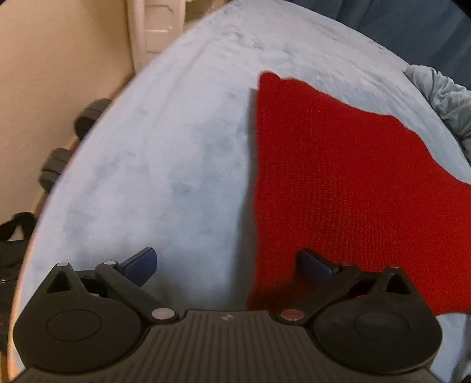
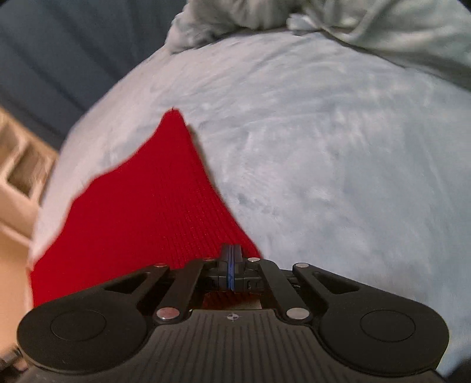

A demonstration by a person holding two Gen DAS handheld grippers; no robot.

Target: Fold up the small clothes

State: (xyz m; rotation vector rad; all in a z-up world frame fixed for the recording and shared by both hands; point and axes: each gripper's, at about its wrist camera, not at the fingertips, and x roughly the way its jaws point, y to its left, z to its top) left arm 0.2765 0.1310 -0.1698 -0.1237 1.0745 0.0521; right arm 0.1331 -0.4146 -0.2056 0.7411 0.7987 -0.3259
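The red knit cloth [image 1: 338, 182] lies spread on a pale blue plush blanket [image 1: 164, 165] that covers what looks like a bed. In the left wrist view it fills the area from 12 round to 4 o'clock of the left gripper [image 1: 228, 263]; its long left edge runs straight away from the camera.

The left gripper's jaws are spread wide and hold nothing. One blue pad hangs over bare blanket, the other over the near red edge.

The right gripper [image 2: 232, 265] has its jaws pressed together on the cloth's near right corner, with red fabric running under the closed pads. From that corner the cloth tapers off towards 11 o'clock to a far point.

The ribbed weave suggests a light, soft, floppy piece. It will likely drape and sag from any single hold and stretch slightly under pull. The plush pile beneath probably drags on it, so lifting should suit it better than sliding.

Corners and straight edges look like the best places to hold, pinching through the full thickness. The free near corner under the left gripper seems the natural second hold.

A crumpled grey-green garment [image 2: 382, 26] sits at the blanket's far side, well apart from the red cloth.
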